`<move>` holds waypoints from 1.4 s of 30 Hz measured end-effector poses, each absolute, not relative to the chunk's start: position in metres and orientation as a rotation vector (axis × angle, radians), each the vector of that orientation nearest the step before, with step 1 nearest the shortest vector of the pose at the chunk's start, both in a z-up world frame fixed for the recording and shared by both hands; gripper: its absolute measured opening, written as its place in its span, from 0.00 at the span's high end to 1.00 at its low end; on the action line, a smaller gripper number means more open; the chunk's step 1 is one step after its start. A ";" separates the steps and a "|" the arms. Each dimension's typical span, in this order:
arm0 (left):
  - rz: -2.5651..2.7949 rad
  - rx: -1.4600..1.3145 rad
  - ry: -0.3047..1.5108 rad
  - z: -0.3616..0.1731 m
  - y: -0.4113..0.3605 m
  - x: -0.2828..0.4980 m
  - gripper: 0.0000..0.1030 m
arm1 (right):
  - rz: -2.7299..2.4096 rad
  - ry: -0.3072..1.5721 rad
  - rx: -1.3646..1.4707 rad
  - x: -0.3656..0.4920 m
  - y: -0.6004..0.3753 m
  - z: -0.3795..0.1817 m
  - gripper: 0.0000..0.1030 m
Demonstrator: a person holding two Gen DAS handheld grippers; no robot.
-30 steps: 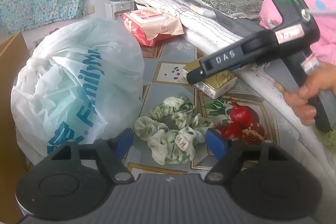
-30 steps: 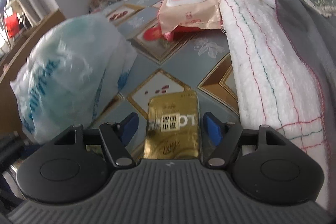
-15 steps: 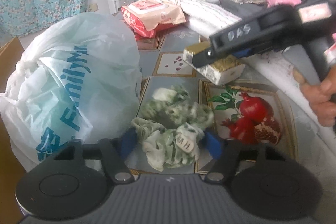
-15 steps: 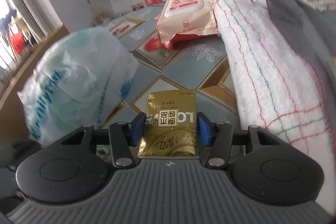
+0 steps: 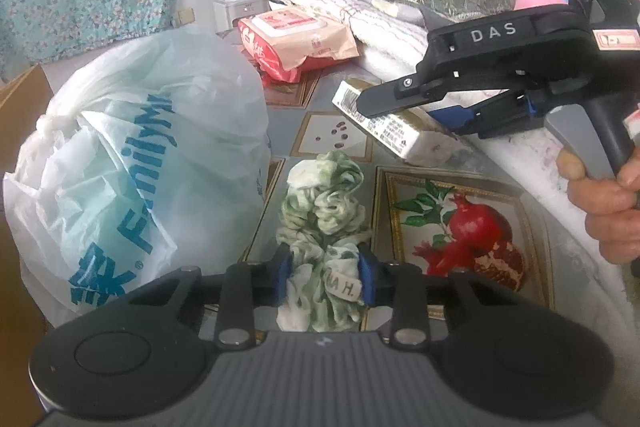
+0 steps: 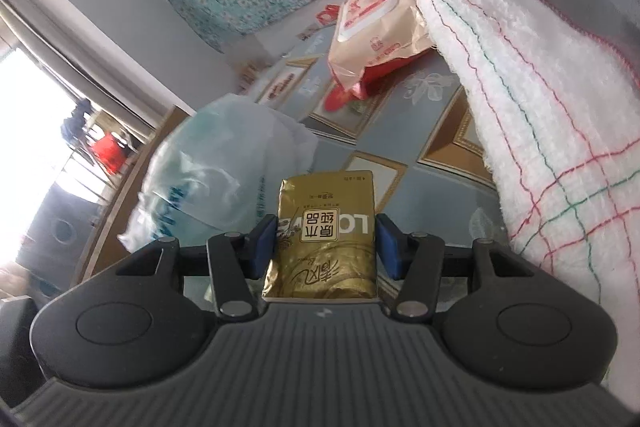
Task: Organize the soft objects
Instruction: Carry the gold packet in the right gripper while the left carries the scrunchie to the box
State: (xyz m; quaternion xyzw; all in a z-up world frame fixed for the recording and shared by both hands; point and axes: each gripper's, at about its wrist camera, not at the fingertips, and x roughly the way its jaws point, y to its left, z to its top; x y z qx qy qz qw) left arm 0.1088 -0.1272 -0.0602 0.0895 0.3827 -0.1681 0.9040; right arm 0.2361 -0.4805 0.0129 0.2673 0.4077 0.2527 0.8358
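Here the left gripper (image 5: 325, 277) is closing its jaws on the near end of the green-and-white scrunchie (image 5: 323, 211), bunching it so the soft loop can be lifted off the tabletop (image 5: 332, 135) beside the white plastic bag (image 5: 140, 163). The right gripper (image 6: 325, 247) is pinching the gold tissue pack (image 6: 326, 239) by its sides and tilting it clear of the tabletop, just beside the folded white towel (image 6: 540, 75). A second ago both sets of jaws were standing wider, the scrunchie was lying spread out flat, and the pack was resting level.
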 end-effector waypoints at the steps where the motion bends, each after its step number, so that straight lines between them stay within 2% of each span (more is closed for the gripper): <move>1: -0.347 0.184 0.784 -0.059 -0.127 0.107 0.67 | 0.544 0.857 0.579 0.236 -0.482 0.014 0.50; 26: -0.343 0.162 0.741 -0.044 -0.123 0.092 0.67 | 0.620 0.800 0.616 0.221 -0.485 0.039 0.50; 42: -0.357 0.069 0.652 0.003 -0.099 0.068 0.67 | 0.727 0.711 0.652 0.197 -0.486 0.081 0.50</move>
